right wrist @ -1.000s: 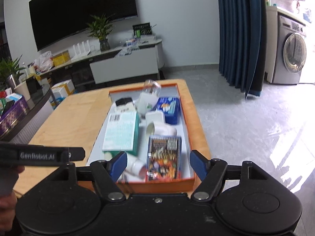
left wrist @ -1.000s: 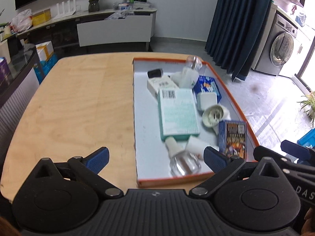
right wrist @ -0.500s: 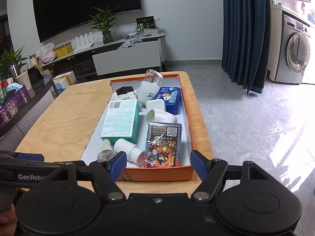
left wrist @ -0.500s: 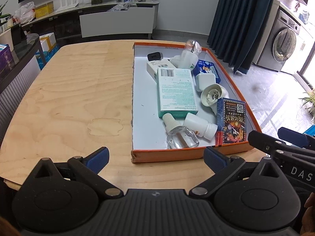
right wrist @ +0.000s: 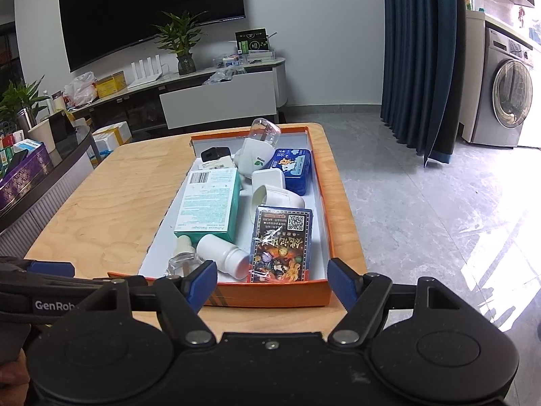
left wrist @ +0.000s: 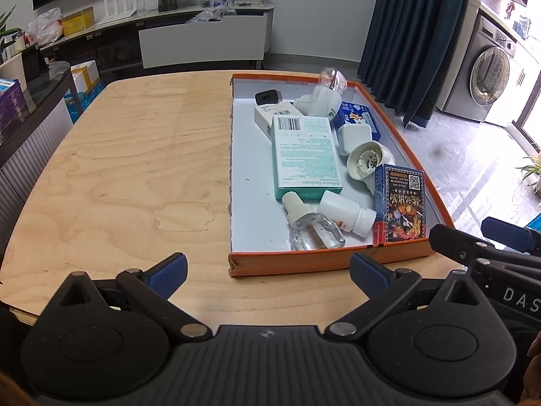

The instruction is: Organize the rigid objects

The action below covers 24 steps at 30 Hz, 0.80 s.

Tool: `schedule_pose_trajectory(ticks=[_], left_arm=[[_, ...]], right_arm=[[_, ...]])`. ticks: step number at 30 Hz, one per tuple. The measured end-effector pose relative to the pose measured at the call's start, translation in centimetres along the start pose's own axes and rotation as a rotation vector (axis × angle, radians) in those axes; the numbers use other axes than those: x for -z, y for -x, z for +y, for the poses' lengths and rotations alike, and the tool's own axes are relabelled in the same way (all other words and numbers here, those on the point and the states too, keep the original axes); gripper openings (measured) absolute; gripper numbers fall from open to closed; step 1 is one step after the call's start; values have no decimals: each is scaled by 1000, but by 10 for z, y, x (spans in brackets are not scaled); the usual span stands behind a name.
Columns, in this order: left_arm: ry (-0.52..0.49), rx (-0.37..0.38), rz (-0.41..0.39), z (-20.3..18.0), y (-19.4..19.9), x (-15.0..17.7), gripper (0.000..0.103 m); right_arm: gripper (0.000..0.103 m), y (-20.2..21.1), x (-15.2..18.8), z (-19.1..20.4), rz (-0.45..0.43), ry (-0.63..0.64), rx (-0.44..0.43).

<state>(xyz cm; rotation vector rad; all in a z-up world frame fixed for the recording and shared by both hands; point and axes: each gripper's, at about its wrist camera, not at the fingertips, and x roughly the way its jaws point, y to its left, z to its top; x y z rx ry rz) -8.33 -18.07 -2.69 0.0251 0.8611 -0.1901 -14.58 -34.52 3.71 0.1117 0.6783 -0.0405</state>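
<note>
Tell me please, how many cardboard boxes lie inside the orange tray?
3, as far as shown. The green bandage box lies mid-tray, a small white box is partly under its far end, and a dark card box leans at the near right corner of the tray. Others may be hidden.

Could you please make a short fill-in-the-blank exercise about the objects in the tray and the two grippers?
1. All the objects lie inside a shallow tray with ____ walls.
2. The teal bandage box lies flat with its ____ printed at the far end.
3. The white pill bottle lies on its ____.
4. The left gripper and the right gripper both hold ____.

Missing words: orange; barcode; side; nothing
</note>
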Motion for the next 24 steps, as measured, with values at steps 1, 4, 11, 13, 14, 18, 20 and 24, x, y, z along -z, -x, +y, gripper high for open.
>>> schedule_pose_trajectory(ticks=[1, 4, 11, 13, 14, 18, 20, 24], left_arm=[[0, -2, -2, 0, 0, 0, 103], [2, -3, -2, 1, 1, 0, 103], [-2, -6, -12, 0, 3, 1, 103], [-2, -7, -11, 0, 4, 1, 103], [-2, -8, -10, 0, 3, 1, 103], [0, -12, -7, 0, 3, 0, 103], [-5, -12, -10, 0, 3, 1, 103], [-10, -17, -21, 1, 4, 2, 103]], right_arm=[[85, 0, 0, 0, 0, 1, -1], [85, 1, 0, 1, -2, 5, 0], [86, 3, -1, 2, -10, 12, -3], [86, 3, -1, 3, -11, 11, -4], [86, 3, -1, 3, -11, 12, -4], [86, 3, -1, 3, -11, 12, -6], [86, 3, -1, 3, -13, 12, -7], [86, 3, -1, 4, -14, 11, -8]])
